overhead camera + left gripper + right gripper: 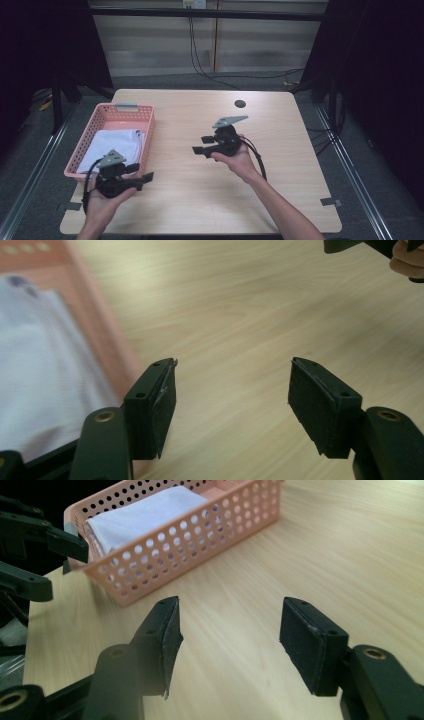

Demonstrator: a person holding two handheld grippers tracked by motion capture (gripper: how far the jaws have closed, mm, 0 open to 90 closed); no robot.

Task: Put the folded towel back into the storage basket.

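Both grippers are empty, nothing clamped. Left gripper [145, 179] sits at the near left of the table [200, 200], just beside the pink basket [150, 120], jaws wide apart and aimed across bare wood toward the table's middle. Right gripper [200, 145] is held mid-table, well apart from the basket, jaws also spread, pointing left toward it. In the right gripper view the basket [200, 535] lies ahead with the left gripper [60, 562] at its near corner.

The white folded cloth [120, 142] lies flat inside the basket, filling most of the bottom; it shows in the right gripper view [145, 512] and, blurred, in the left gripper view [45, 370]. Neither gripper touches it.

Likely reason for the pose: jaws are pre-opened and both tools face the basket side, so the cloth looks like the target. Can't tell which gripper is meant to go in first; the left is nearer.
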